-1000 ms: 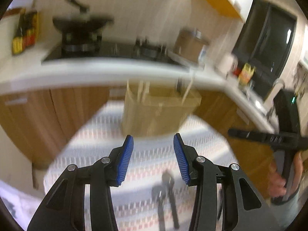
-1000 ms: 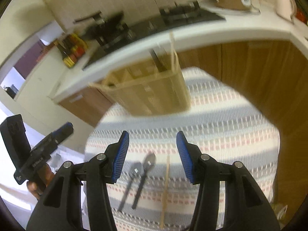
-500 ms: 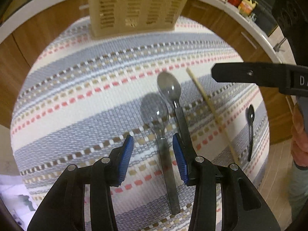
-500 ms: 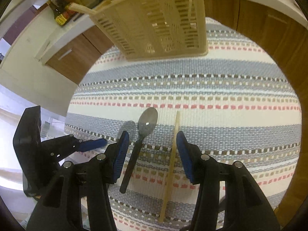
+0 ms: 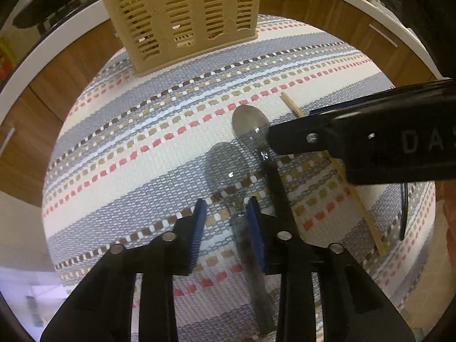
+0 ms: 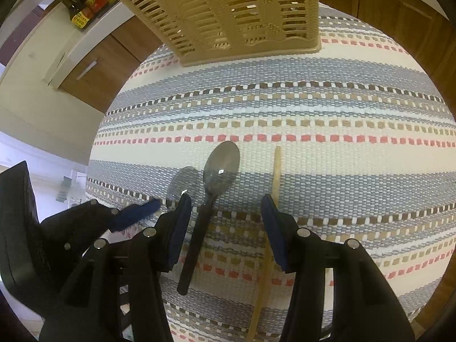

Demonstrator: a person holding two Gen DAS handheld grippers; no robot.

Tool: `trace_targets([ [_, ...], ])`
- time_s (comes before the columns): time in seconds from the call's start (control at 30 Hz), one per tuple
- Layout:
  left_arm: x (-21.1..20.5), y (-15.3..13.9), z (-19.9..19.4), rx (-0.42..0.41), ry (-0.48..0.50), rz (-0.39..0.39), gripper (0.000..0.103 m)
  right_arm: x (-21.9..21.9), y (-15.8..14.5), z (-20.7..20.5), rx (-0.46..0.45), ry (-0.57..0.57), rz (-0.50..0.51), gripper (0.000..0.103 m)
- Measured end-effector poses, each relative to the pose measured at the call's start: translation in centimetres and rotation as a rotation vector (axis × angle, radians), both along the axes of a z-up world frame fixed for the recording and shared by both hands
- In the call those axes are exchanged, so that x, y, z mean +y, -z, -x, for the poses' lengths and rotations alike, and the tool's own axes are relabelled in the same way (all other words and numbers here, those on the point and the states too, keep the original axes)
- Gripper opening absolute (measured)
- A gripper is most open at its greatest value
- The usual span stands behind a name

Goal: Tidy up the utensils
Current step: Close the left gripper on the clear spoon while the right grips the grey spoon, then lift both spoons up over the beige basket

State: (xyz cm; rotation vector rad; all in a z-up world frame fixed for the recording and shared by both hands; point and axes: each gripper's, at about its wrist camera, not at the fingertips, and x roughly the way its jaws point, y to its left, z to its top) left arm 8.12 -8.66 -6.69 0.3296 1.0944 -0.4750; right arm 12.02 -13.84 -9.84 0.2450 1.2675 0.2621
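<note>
Two spoons lie side by side on a striped cloth (image 5: 136, 131). A translucent grey spoon (image 5: 228, 168) lies left of a steel spoon with a black handle (image 5: 250, 125). My left gripper (image 5: 226, 216) is open and low over the cloth, its right finger against the grey spoon's handle. My right gripper (image 6: 223, 213) is open and straddles the black-handled spoon (image 6: 221, 165). A wooden chopstick (image 6: 275, 176) lies by its right finger. A beige slotted utensil basket (image 5: 182, 14) stands at the far edge of the cloth and shows in the right wrist view too (image 6: 228, 8).
A small black spoon (image 5: 403, 213) lies at the cloth's right edge. Wooden cabinets (image 5: 34, 91) and a white counter rim surround the cloth. Sauce bottles (image 6: 82, 8) stand on the counter at the far left.
Both grippers have dropped from a raised view of the kitchen down to the cloth. The left now sits at the grey spoon's handle, the right around the black-handled spoon.
</note>
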Motion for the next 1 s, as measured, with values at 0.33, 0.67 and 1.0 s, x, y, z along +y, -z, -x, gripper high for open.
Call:
trace_targets([
  [0.33, 4.5, -0.5, -1.0, 0.036, -0.134, 0.176, 0.01, 3.2, 1.6, -1.3, 0.041, -0.021, 0.041, 0.037],
  [0.67, 7.5, -0.6, -1.9, 0.05, -0.225, 0.266, 0.01, 7.3, 2.1, -1.8, 0.039, -0.072, 0.257, 0.022],
  [1.0, 8.6, -1.6, -1.6, 0.026, -0.239, 0.322, 0.01, 11.6, 3.0, -0.2, -0.041, -0.125, 0.416, 0.011],
])
